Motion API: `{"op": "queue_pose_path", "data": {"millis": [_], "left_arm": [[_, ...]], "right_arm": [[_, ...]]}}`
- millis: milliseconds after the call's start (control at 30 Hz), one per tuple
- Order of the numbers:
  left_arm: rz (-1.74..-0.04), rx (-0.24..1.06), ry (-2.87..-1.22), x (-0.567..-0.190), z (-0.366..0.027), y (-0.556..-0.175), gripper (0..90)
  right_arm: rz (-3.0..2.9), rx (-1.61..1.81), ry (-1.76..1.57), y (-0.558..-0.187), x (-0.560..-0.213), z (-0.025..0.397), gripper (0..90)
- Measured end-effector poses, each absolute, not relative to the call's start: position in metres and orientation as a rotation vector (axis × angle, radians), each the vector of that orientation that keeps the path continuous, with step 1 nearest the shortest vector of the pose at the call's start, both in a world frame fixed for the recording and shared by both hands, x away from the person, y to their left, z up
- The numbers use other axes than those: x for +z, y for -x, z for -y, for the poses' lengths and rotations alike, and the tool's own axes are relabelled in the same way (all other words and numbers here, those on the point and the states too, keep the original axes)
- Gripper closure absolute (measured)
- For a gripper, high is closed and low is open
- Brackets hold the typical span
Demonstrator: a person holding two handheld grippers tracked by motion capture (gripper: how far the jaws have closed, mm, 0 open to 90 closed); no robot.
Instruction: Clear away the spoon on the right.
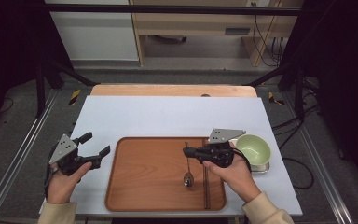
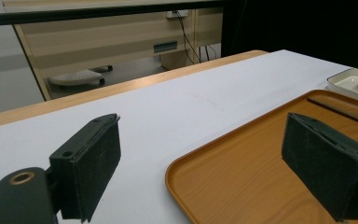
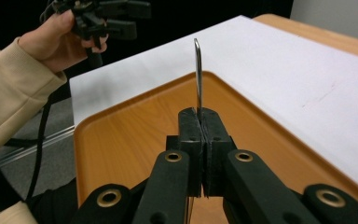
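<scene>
A metal spoon lies lengthwise over the brown tray, its bowl end toward the near side. My right gripper is shut on the spoon's handle. In the right gripper view the jaws of that gripper are pressed together on the handle, and the spoon sticks out beyond them. My left gripper hovers over the white table left of the tray, open with nothing in it. Seen in its own view, the left gripper has its jaws wide apart, straddling the tray's corner.
Dark chopsticks lie on the tray right of the spoon. A green bowl sits on a small white plate just right of the tray. The table's wooden far edge lies beyond the white surface.
</scene>
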State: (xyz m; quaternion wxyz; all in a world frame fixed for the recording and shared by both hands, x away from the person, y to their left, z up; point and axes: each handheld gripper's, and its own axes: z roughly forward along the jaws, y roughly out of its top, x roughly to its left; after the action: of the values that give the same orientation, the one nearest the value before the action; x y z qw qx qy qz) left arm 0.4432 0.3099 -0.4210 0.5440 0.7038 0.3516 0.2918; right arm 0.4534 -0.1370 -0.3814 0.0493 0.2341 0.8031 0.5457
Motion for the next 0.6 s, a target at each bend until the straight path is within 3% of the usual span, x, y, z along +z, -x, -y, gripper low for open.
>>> {"op": "queue_pose_path", "data": {"millis": [300, 600], "left_arm": [[-0.839, 0.696, -1.666, -0.420, -0.313, -0.443, 11.3], [-0.842, 0.695, -1.667, -0.421, -0.313, -0.444, 11.3]], "right_arm": [[-2.558, 1.635, -0.700, -0.448, -0.395, 0.135, 88.6], [-2.587, 1.533, -0.780, -0.455, -0.404, 0.134, 78.5]]}}
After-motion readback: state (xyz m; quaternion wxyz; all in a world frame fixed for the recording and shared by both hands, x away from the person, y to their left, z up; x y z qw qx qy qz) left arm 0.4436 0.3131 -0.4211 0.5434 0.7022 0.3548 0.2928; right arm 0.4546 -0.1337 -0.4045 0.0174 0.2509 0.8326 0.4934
